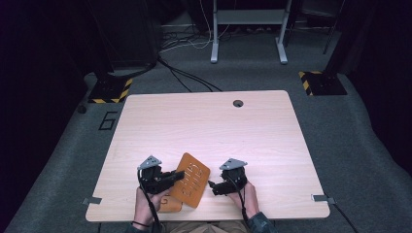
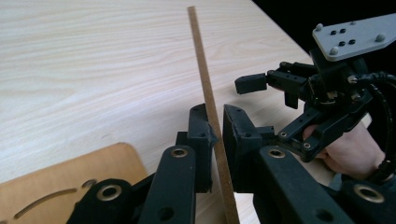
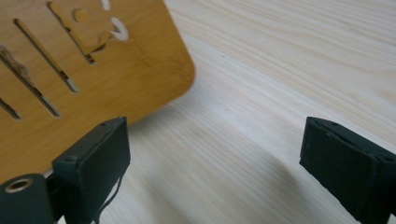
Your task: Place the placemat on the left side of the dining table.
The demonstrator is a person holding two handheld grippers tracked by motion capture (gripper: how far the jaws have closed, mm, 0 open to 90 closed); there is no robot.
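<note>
A thin orange-brown wooden board [image 1: 194, 180] with cut-out slots is held tilted above the table's front edge. My left gripper [image 1: 179, 175] is shut on its left edge. In the left gripper view the board [image 2: 201, 60] runs edge-on between the jaws of the left gripper [image 2: 215, 123]. A second similar board [image 1: 170, 205] lies flat under the left hand, and its rounded corner [image 2: 56, 186] is at the lower left of that view. My right gripper [image 1: 212, 186] stands open just right of the held board, and the left gripper view shows the right gripper [image 2: 268, 88] too. Nothing lies between the jaws of the right gripper [image 3: 215, 149]; the slotted board [image 3: 116, 60] is up left.
The light wooden table [image 1: 204, 126] has a cable hole [image 1: 237, 103] near its far edge. On the grey floor beyond stand a white desk frame [image 1: 248, 29], two bases with yellow-black stripes [image 1: 111, 90], and loose cables [image 1: 189, 80].
</note>
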